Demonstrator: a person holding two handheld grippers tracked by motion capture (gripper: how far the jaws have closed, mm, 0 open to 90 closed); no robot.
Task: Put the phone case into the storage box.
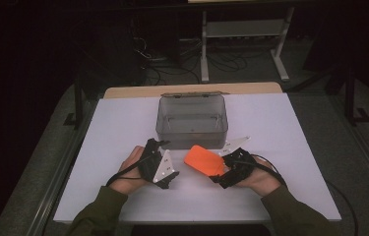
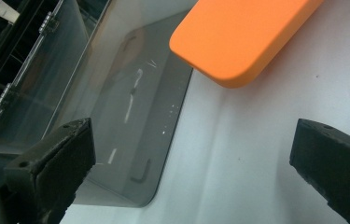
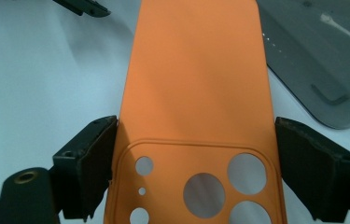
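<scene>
While both hands rest on the white table (image 1: pixel 280 128) | right gripper (image 3: pixel 193 154) clamps the orange phone case (image 3: pixel 196 84) by its long edges at the camera-cutout end, case reaching toward the grey bin (image 1: pixel 192 120) | left gripper (image 2: pixel 191 154) gapes wide, holding nothing, the case just beyond its jaws

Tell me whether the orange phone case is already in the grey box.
No, the phone case is held by the right gripper in front of the box.
</scene>
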